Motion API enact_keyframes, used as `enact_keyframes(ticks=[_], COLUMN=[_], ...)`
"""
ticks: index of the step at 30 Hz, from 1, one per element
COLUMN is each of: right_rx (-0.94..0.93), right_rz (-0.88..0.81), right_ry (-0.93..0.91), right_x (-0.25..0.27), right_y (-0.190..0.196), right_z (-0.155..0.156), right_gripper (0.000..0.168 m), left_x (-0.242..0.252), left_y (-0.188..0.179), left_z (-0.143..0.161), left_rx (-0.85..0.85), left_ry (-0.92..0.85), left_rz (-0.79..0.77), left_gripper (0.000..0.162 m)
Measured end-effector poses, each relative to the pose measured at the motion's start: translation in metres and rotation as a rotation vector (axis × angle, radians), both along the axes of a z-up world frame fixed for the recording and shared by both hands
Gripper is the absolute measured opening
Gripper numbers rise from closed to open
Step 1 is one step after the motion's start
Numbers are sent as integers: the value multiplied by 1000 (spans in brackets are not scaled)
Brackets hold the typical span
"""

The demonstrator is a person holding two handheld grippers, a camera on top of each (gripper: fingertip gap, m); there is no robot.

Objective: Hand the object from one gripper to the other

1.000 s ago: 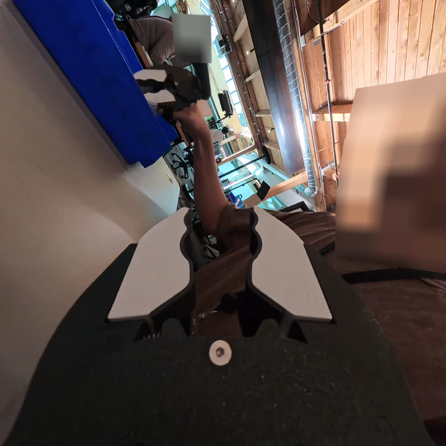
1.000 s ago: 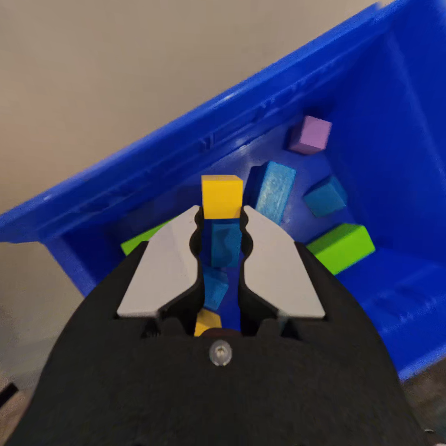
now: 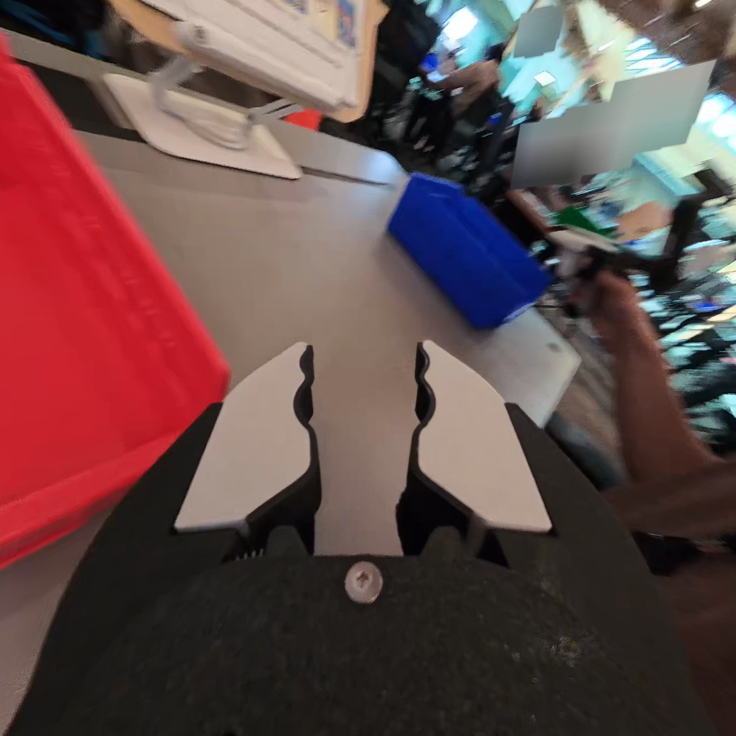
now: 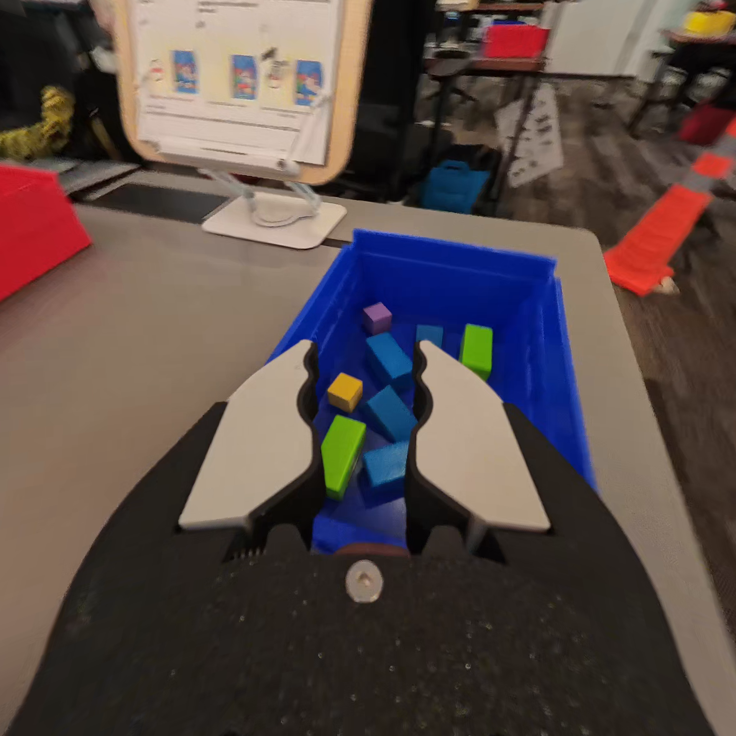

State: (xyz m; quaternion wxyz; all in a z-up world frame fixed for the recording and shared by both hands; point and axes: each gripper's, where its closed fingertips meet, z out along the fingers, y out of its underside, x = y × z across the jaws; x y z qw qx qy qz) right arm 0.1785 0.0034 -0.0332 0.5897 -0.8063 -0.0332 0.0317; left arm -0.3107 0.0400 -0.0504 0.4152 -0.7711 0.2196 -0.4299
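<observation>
right claw (image 4: 362,350) let the yellow block (image 4: 345,391) go into the blue bin (image 4: 533,358), now spread; left claw (image 3: 362,350) spread too, so no handoff.

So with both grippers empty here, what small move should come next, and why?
Probably lower the right gripper into the blue plastic bin and close on the small yellow wooden cube. Both grippers are open and empty, the left gripper over bare grey table, so nothing can be handed over yet.

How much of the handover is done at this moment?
Nothing looks handed over yet. The right gripper is open and empty above the blue bin, where the yellow cube lies. The left gripper is open, empty, over the table. Picking and passing remain.
</observation>
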Motion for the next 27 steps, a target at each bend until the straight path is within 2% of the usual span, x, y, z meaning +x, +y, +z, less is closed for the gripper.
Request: enact_keyframes(ticks=[3, 5, 10, 14, 18, 21, 24, 27], right_rx=[38, 84, 209, 225, 238, 254, 260, 261], right_rz=[-150, -208, -274, -235, -194, -171, -157, -157], right_ry=[78, 86, 6, -48, -49, 0, 23, -6], right_x=[-7, -14, -32, -46, -53, -55, -52, -47], right_y=[-14, -23, -41, -40, -33, -33, -37, -39], right_z=[-32, -38, -40, -41, -39, -36, -36, -38], right_gripper=[45, 45, 45, 45, 45, 48, 48, 48], left_x=[-30, -45, -66, -89, -107, -120, -114, -94], left_y=[8, 7, -5, 4, 40, 87, 136, 182], left_z=[-26, -38, -61, -56, -61, -68, -70, -68], left_rx=[87, 108, 12, -14, -174, -257, -320, -309], left_ry=[198, 256, 240, 283, 488, 653, 720, 735], left_rz=[153, 223, 230, 257, 230, 241, 211, 156], left_gripper=[57, 57, 54, 51, 56, 60, 61, 59])
